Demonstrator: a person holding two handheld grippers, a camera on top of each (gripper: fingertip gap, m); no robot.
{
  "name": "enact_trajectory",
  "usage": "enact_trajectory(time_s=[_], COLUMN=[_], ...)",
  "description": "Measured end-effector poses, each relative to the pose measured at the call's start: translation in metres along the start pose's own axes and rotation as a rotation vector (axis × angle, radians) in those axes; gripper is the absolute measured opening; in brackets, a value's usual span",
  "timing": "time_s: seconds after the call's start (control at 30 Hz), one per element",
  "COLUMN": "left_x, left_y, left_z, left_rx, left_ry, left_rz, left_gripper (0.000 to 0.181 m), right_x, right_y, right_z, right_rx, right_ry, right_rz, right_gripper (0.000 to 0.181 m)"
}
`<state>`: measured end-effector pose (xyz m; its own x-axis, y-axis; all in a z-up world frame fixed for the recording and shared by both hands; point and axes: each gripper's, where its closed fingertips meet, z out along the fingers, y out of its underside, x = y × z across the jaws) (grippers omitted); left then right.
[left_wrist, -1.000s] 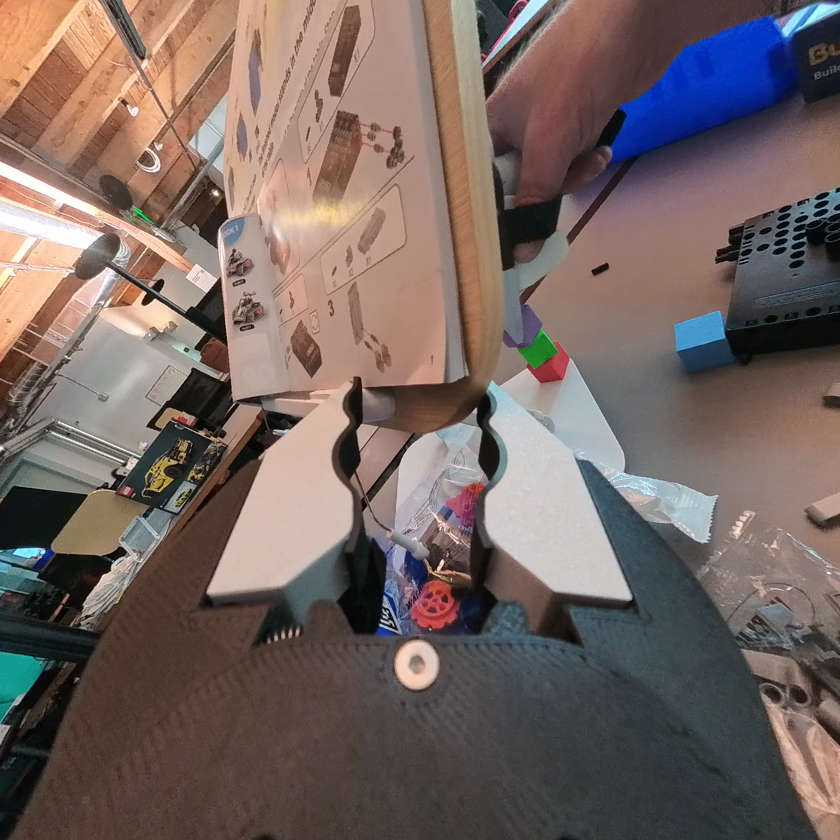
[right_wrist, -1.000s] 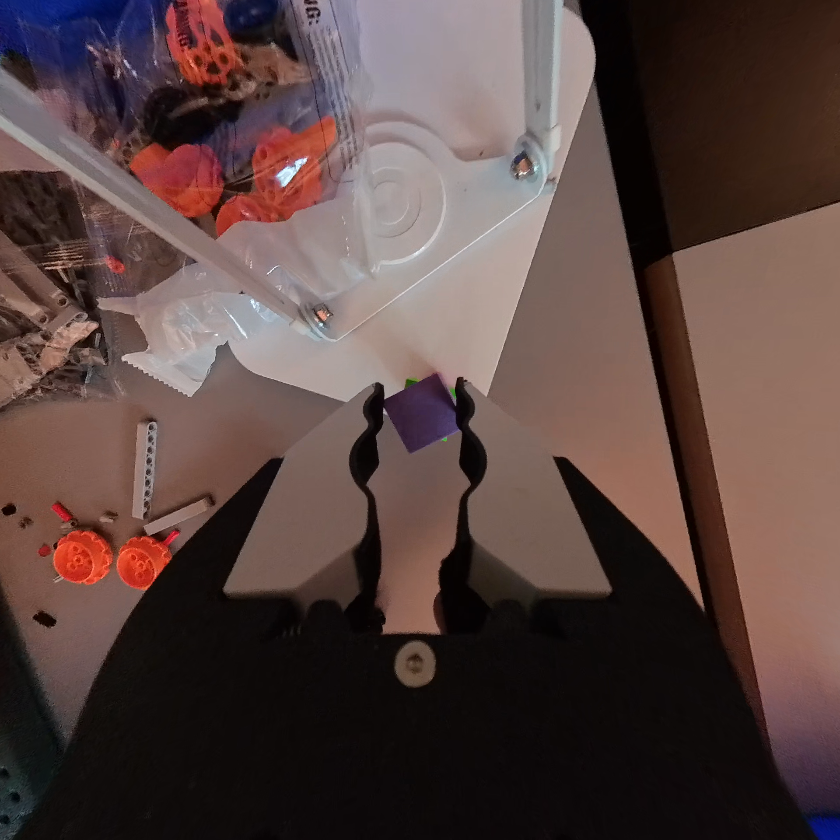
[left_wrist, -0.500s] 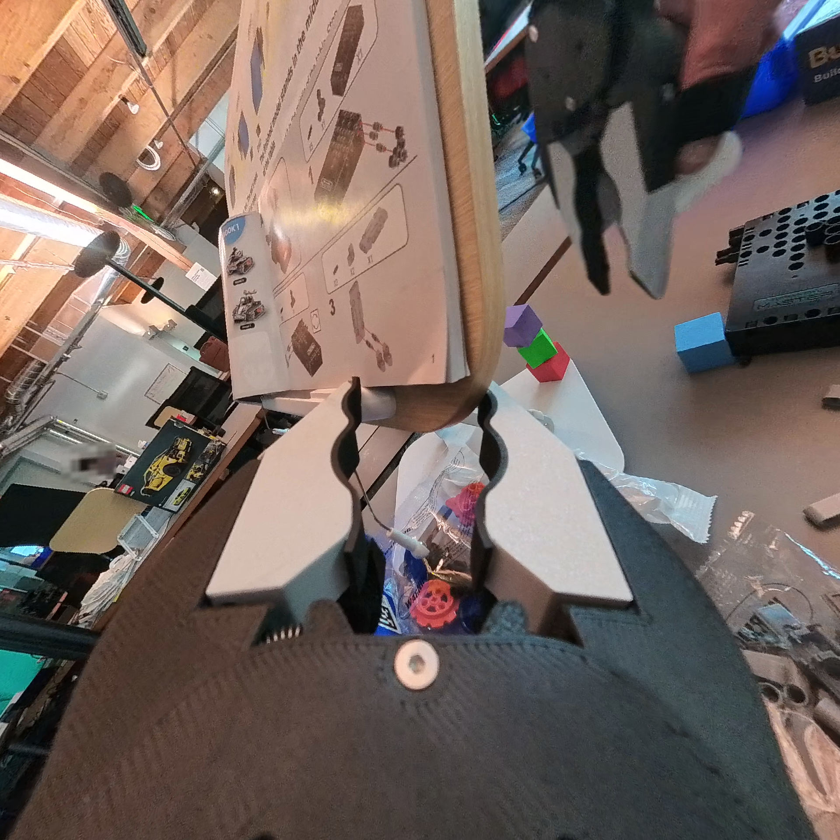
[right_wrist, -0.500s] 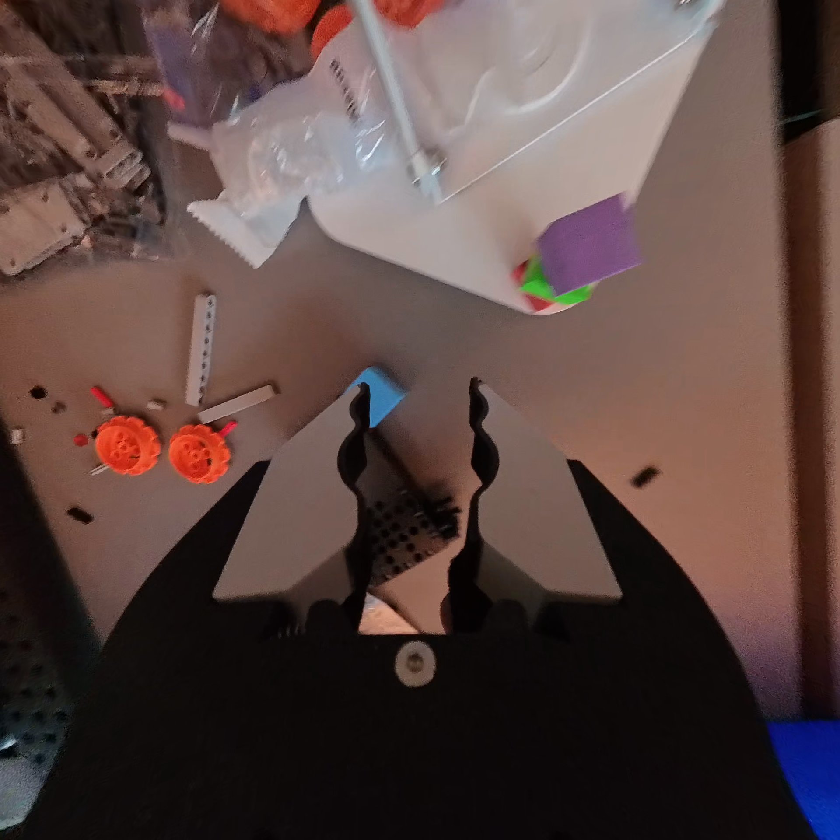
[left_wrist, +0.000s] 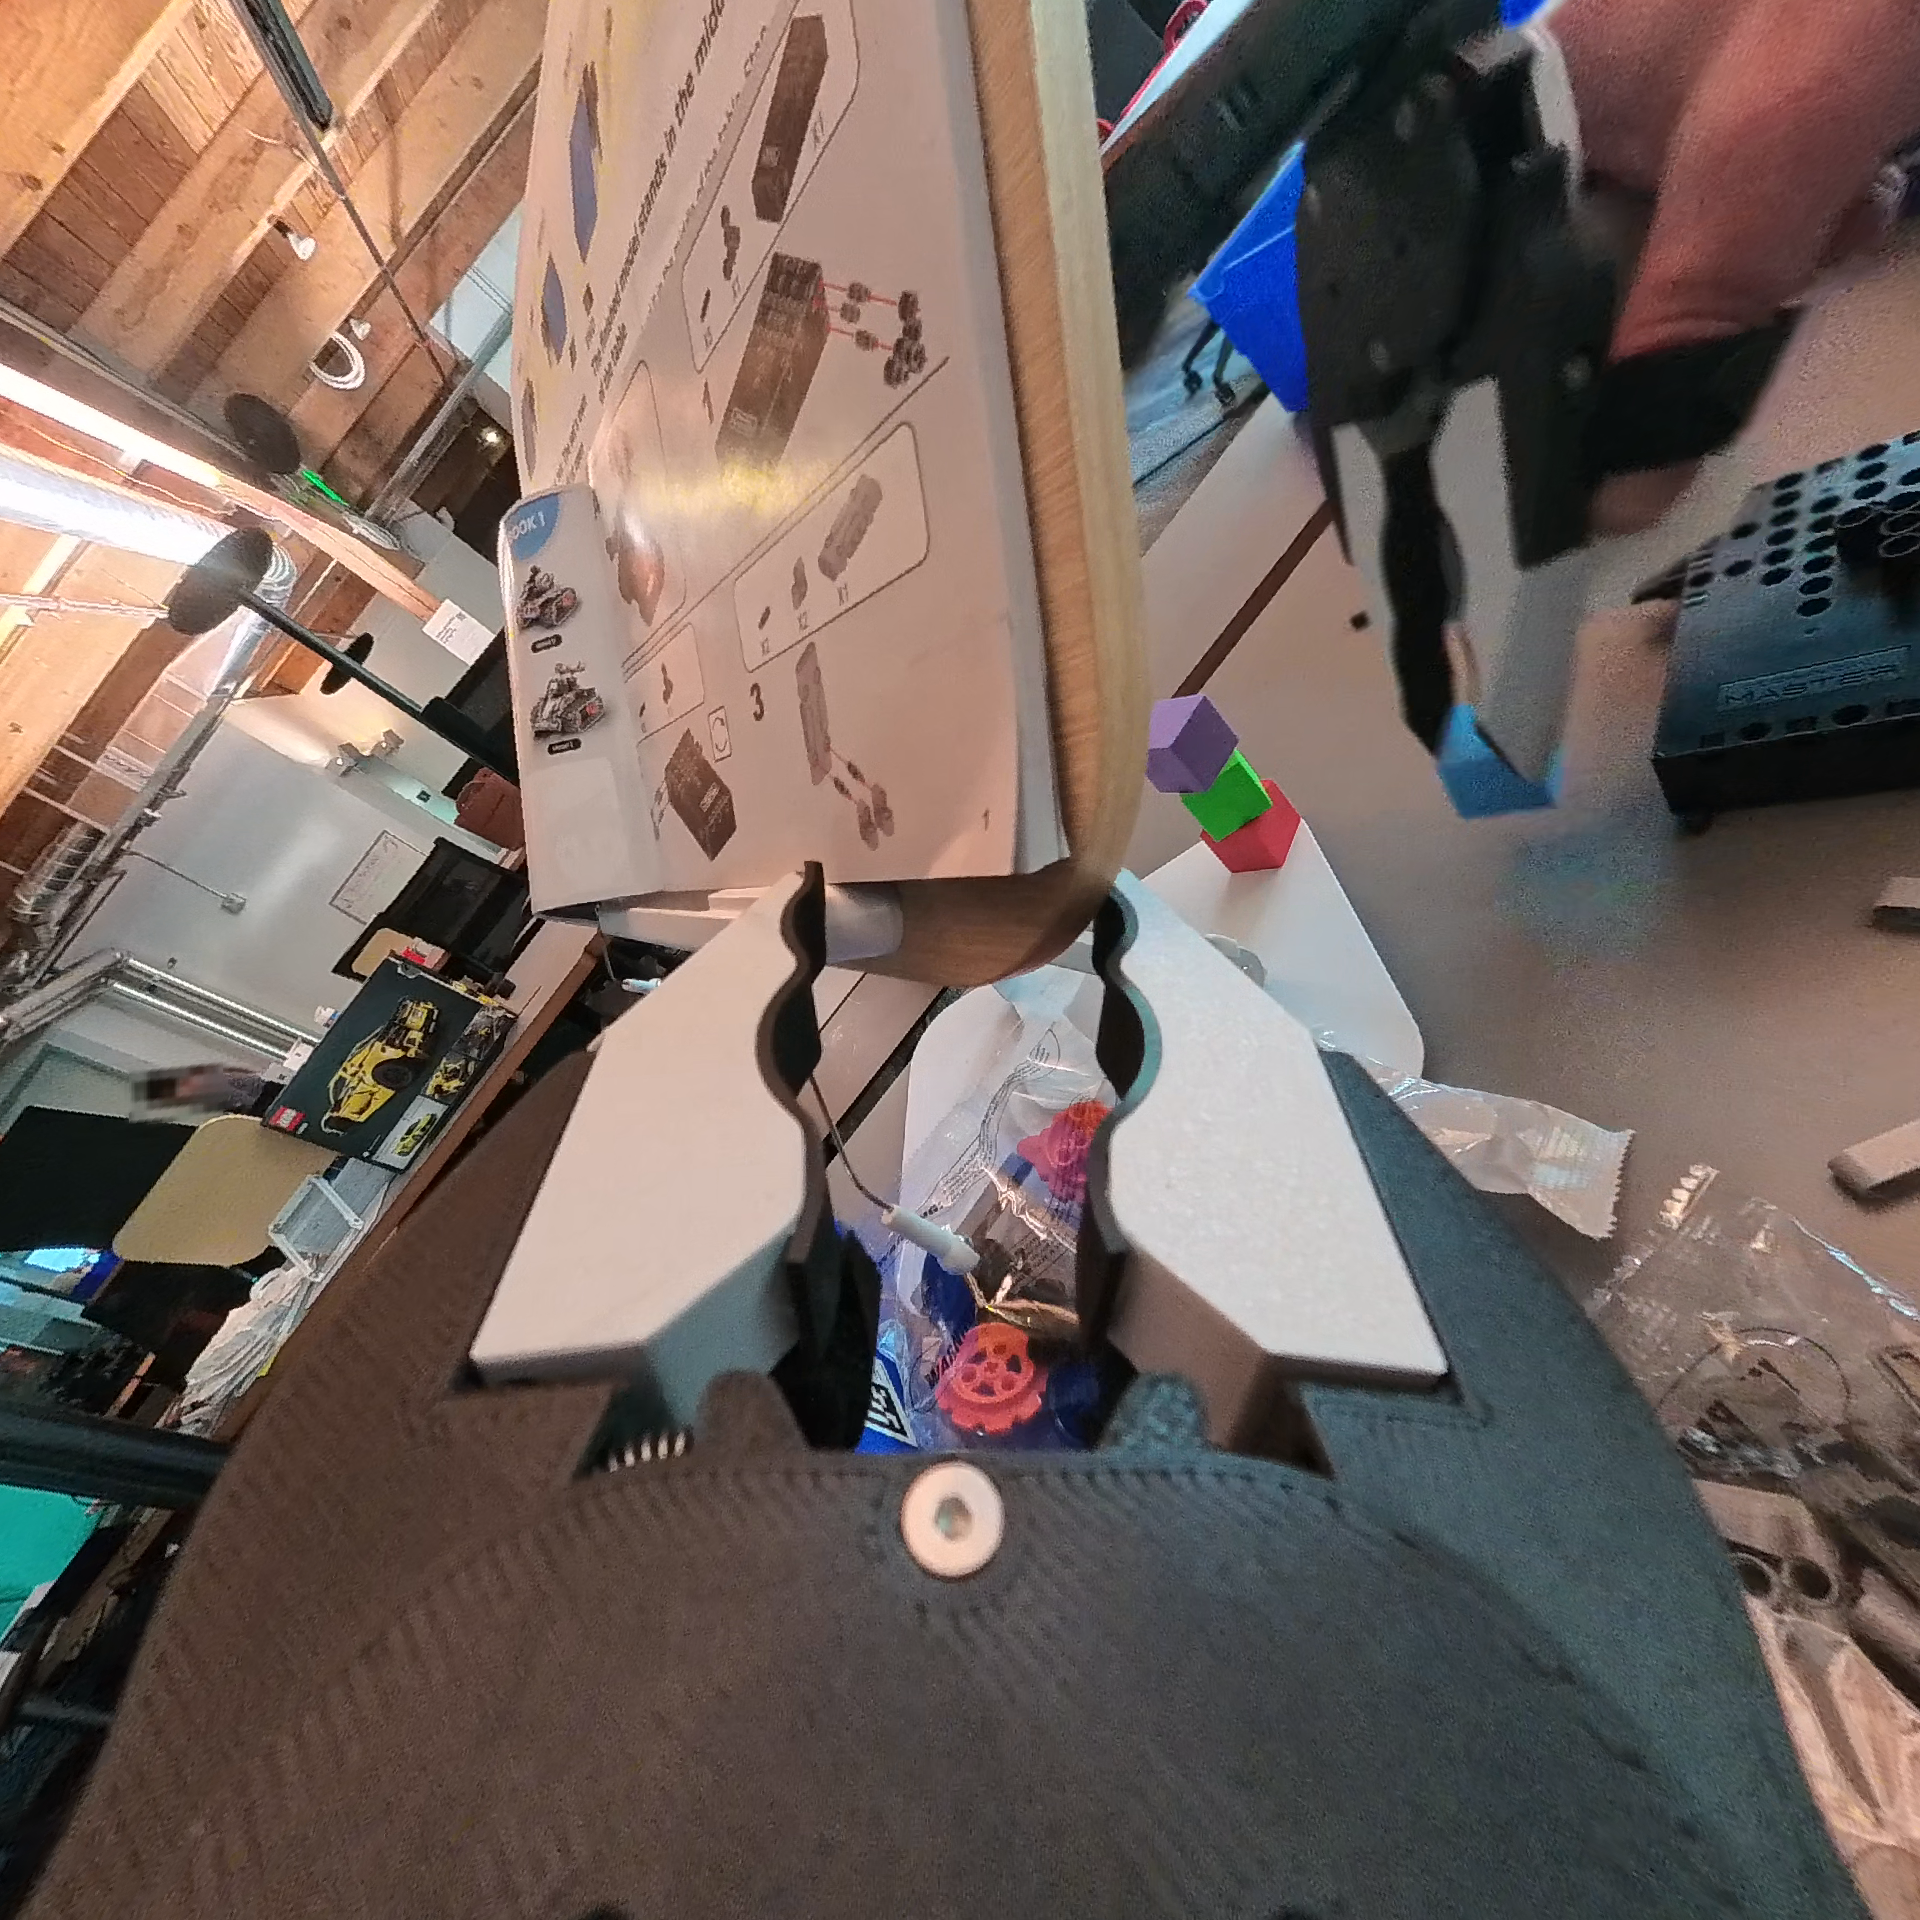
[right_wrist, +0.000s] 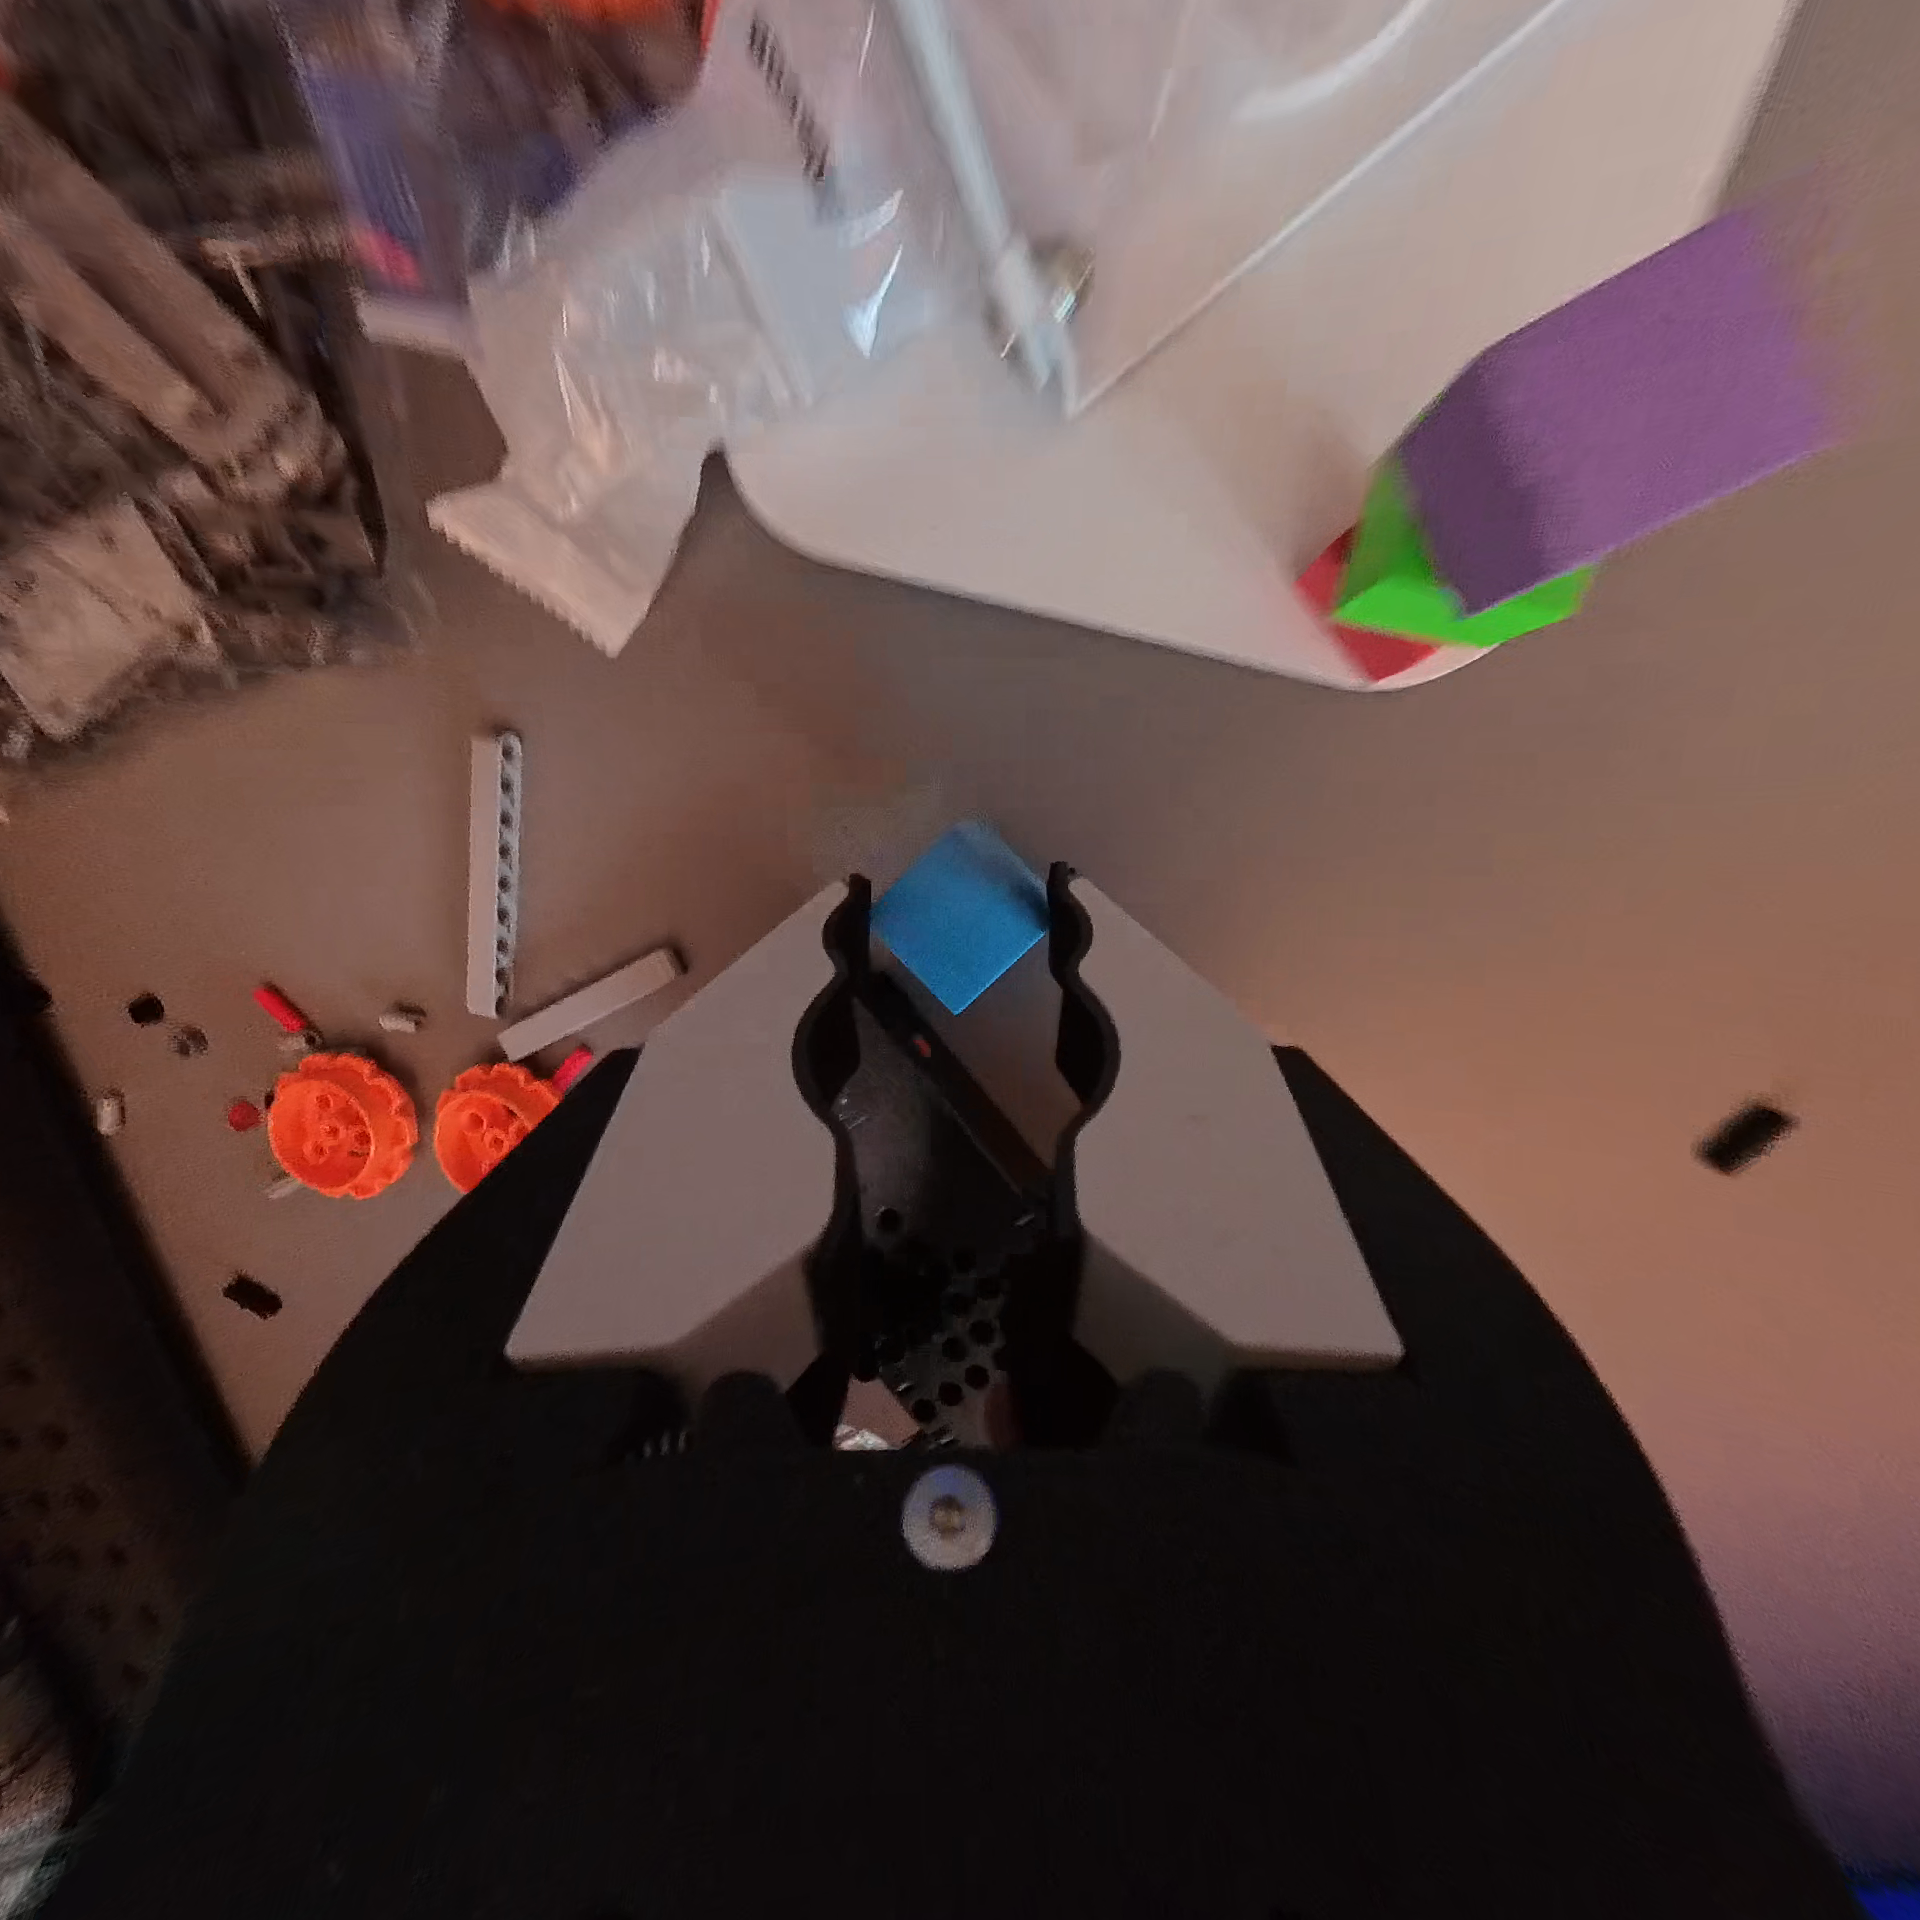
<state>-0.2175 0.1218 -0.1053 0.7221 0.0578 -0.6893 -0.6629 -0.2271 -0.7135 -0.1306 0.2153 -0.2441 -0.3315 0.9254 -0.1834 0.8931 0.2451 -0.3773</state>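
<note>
My right gripper (right_wrist: 956, 888) is shut on a light blue cube (right_wrist: 961, 920), held at its fingertips low over the brown table. In the left wrist view it (left_wrist: 1481, 743) hangs at the upper right, gripped by a hand, with the blue cube (left_wrist: 1491, 779) at its tips. A stack of a purple cube (left_wrist: 1190, 743) on a green cube (left_wrist: 1236, 795) on a red cube (left_wrist: 1257, 836) stands on a corner of a white stand base (left_wrist: 1320, 956), left of the blue cube. My left gripper (left_wrist: 958, 894) is open and empty, its tips by the lower corner of a wooden board (left_wrist: 1049, 416).
An instruction booklet (left_wrist: 779, 520) leans on the board. Clear bags of parts (left_wrist: 1018, 1195) lie on the base. A black perforated block (left_wrist: 1808, 623) sits behind the right gripper. Two orange wheels (right_wrist: 343, 1127), grey beams (right_wrist: 494, 873) and small pins lie at the left.
My right gripper left the purple cube on top of the stack, swung right and down, and closed on the blue cube. My left gripper has not moved.
</note>
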Motion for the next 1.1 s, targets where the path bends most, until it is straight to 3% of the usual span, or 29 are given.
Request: enact_trajectory(time_s=[0.23,0.37,0.57,0.77,1.0,1.1], left_x=[0.0,0.0,0.0,0.001,0.001,0.001], left_y=[0.0,0.0,0.0,0.0,0.0,-0.001], left_z=[0.001,0.002,0.001,0.001,0.001,0.001], left_rx=[0.007,0.005,0.006,0.004,0.007,0.012], left_ry=[0.0,0.002,0.003,0.005,0.004,0.004], left_rz=[-0.009,-0.005,-0.004,-0.002,-0.003,-0.007], left_gripper=[0.05,0.05,0.05,0.05,0.05,0.05], right_x=[0.035,0.06,0.069,0.068,0.065,0.065], right_y=[-0.064,-0.082,-0.086,-0.088,-0.087,-0.068], right_z=[-0.069,-0.073,-0.052,-0.048,-0.066,-0.084], right_rx=[0.201,0.151,0.038,0.021,0.082,0.087], right_ry=[0.028,0.058,0.035,0.023,0.009,0.049], right_rz=[0.041,0.062,0.063,0.063,0.081,0.078], right_gripper=[0.033,0.033,0.034,0.035,0.046,0.047])
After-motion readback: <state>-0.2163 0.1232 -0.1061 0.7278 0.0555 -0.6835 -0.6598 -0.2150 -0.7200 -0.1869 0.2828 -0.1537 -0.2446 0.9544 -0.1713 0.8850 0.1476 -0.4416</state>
